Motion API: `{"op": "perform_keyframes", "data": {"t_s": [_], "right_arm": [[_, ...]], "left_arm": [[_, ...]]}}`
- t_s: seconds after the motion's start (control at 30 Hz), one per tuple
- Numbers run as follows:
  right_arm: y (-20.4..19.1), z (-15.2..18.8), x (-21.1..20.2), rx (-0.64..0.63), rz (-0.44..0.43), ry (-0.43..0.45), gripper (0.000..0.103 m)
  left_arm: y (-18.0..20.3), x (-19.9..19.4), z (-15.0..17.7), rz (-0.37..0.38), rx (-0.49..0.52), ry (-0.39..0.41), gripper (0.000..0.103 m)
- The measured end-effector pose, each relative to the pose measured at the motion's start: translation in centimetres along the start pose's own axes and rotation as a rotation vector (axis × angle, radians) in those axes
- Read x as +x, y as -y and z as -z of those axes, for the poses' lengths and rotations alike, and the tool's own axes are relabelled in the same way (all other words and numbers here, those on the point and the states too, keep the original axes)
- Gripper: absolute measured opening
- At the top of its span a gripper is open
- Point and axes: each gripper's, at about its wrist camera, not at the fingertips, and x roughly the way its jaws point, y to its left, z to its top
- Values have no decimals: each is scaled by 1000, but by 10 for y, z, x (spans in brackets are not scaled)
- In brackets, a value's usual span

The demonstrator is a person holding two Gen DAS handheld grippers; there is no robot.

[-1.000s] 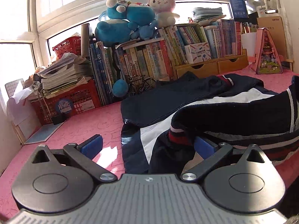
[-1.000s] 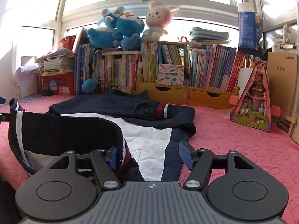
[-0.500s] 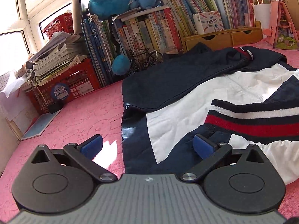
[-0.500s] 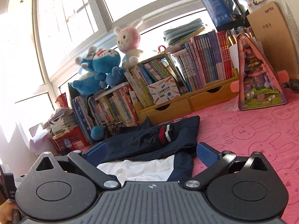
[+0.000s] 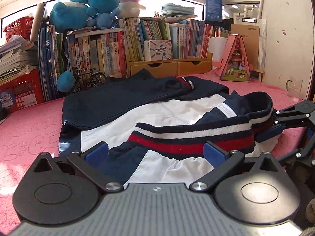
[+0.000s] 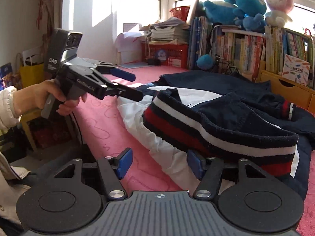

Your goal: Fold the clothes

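The jacket (image 5: 122, 102), navy and white with a red-striped ribbed hem (image 5: 189, 139), lies spread on the pink bench (image 5: 29, 133) in front of the row of books (image 5: 110, 53), its hem folded back over the white panel. My left tongs (image 5: 155, 154) stand wide open just above the jacket's near edge, gripping nothing; the hem lies between their blue pads (image 5: 96, 154). My right tongs (image 6: 157, 164) are open too, empty, with the right pad against the hem's end (image 6: 256, 149) and the left pad over bare pink cloth. From the right wrist view my left hand (image 6: 51, 98) grips its handle.
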Motion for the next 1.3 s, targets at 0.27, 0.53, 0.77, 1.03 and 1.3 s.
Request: {"op": "perform_keyframes", "data": {"t_s": [0.27, 0.53, 0.77, 1.03, 1.3], "right_arm": [[38, -14, 57, 62, 367, -41, 49], [43, -2, -15, 78, 329, 78, 96], [78, 22, -26, 145, 354, -24, 97], [76, 7, -15, 193, 296, 44, 27], [99, -16, -12, 232, 336, 173, 30]], "left_arm": [[-2, 28, -12, -91, 98, -26, 103], [-31, 65, -3, -73, 31, -162, 103], [-57, 73, 4, 39, -129, -205, 103], [-54, 52, 1, 89, -150, -155, 73], [-102, 21, 6, 192, -405, 52, 71]]}}
